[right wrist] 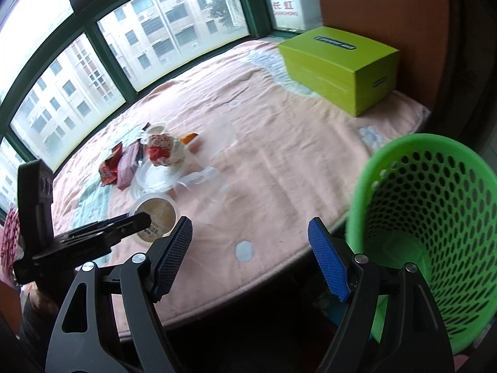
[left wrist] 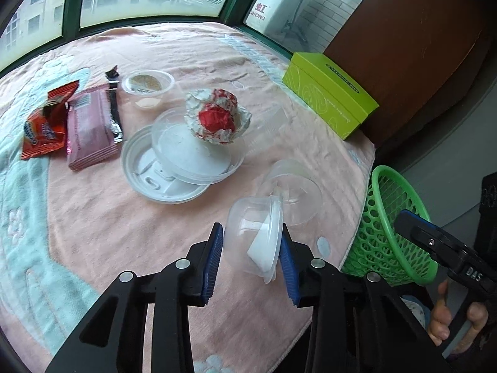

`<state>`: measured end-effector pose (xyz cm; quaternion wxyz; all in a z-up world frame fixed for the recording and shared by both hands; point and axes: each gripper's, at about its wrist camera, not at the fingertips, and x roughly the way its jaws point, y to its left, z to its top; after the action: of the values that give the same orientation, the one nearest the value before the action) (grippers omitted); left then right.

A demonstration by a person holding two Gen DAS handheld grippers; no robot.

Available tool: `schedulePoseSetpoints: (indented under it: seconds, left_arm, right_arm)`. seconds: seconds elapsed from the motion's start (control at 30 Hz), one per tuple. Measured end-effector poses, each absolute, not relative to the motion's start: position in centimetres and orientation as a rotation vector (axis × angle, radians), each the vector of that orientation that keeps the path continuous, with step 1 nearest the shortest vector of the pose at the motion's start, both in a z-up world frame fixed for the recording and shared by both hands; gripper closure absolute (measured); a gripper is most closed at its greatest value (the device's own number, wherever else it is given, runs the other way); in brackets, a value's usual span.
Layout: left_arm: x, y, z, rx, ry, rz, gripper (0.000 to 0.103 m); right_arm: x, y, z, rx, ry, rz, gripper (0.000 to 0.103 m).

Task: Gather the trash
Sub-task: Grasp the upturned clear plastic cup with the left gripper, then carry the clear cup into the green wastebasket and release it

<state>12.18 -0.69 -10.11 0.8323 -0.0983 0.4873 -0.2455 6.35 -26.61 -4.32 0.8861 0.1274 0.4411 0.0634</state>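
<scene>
Between ribbed blue pads (left wrist: 214,261), left hand-held gripper (left wrist: 251,259) clamps clear round cup (left wrist: 248,233).

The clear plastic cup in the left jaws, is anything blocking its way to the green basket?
Nothing visible blocks it. The clear plastic cup is pinched by the left gripper above the pink cloth-covered table; the green perforated basket hangs open just past the table's edge.

"DAS" on right tool (left wrist: 447,248) (window sign (right wrist: 284,7) "长虹")
</scene>
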Motion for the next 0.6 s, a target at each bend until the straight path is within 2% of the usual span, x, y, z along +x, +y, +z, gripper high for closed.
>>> schedulePoseSetpoints:
  seconds: [0.6]
  left_arm:
    - [10.8,7.2,-8.6,-0.304,0.965,-0.462,0.068]
  right_arm:
    - [12.2,-18.5,-8.4,0.190,1.004,0.068,0.020]
